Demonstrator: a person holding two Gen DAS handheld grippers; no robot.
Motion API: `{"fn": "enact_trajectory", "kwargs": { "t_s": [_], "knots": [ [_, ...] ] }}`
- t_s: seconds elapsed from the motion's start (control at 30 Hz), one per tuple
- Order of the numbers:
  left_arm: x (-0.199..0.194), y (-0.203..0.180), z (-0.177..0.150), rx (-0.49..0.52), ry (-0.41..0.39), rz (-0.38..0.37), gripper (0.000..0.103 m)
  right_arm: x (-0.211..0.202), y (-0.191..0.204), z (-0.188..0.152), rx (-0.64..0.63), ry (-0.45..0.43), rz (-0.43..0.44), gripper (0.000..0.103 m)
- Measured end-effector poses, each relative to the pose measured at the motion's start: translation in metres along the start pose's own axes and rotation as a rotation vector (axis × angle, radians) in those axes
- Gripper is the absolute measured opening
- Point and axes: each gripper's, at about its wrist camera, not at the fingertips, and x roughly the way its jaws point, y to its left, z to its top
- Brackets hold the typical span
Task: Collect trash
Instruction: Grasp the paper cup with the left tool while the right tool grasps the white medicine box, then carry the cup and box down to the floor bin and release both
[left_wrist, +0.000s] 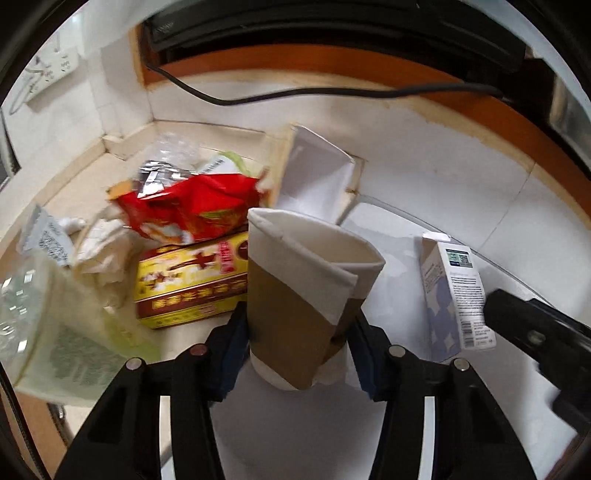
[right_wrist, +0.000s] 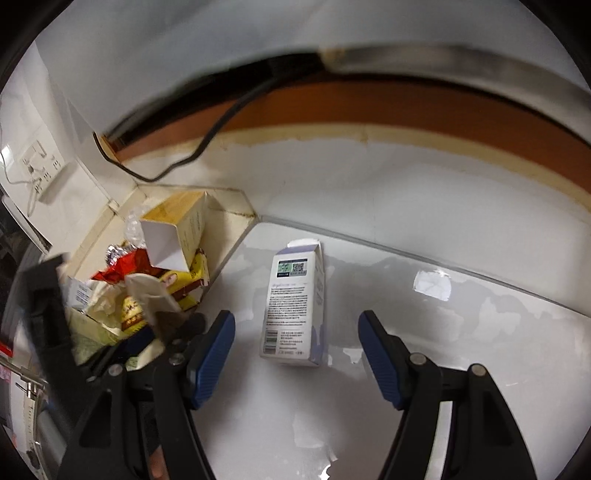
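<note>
My left gripper (left_wrist: 299, 328) is shut on a crushed brown and white paper cup (left_wrist: 306, 295), held over the white counter beside a trash pile. The pile holds a red wrapper (left_wrist: 192, 206), a yellow and red box (left_wrist: 192, 284), crumpled paper (left_wrist: 99, 251) and an open white box (left_wrist: 317, 177). A white and lilac carton (right_wrist: 295, 306) lies on the counter; it also shows in the left wrist view (left_wrist: 454, 295). My right gripper (right_wrist: 295, 350) is open, its blue pads (right_wrist: 214, 358) either side of the carton's near end, not touching it.
A black cable (left_wrist: 295, 96) runs along the back wall under a brown ledge (right_wrist: 369, 107). A wall socket (right_wrist: 40, 170) is at the left. A clear plastic bag (left_wrist: 44, 317) lies at the left edge. The pile sits in a beige corner recess (right_wrist: 229, 221).
</note>
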Motion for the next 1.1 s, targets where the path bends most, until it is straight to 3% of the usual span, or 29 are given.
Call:
{"fn": "enact_trajectory", "kwargs": {
  "t_s": [0.17,0.23,0.4,0.57,0.87,1.0,1.1],
  "knots": [
    [-0.020,0.011,-0.015,0.017,-0.010,-0.020,0.049,0.030,0.006,-0.001,-0.010,0.063,-0.029,0.067],
    [-0.030,0.013,-0.020,0.040,-0.022,-0.012,0.049,0.040,0.007,-0.004,-0.008,0.105,-0.029,0.042],
    [-0.061,0.023,-0.041,0.081,-0.035,-0.008,0.049,0.029,0.011,-0.018,0.020,0.097,-0.011,0.038],
    [-0.108,0.041,-0.073,0.111,-0.051,-0.019,0.049,-0.028,0.029,-0.049,-0.028,0.039,0.039,0.038],
    [-0.202,0.088,-0.163,0.112,-0.083,-0.041,0.049,-0.131,0.066,-0.155,-0.158,-0.052,0.164,0.038],
    [-0.225,0.108,-0.207,0.109,-0.100,-0.036,0.049,-0.148,0.088,-0.212,-0.243,-0.072,0.169,0.038],
    [-0.224,0.123,-0.235,0.097,-0.097,-0.047,0.049,-0.152,0.098,-0.254,-0.283,-0.072,0.242,0.038]
  ]
}}
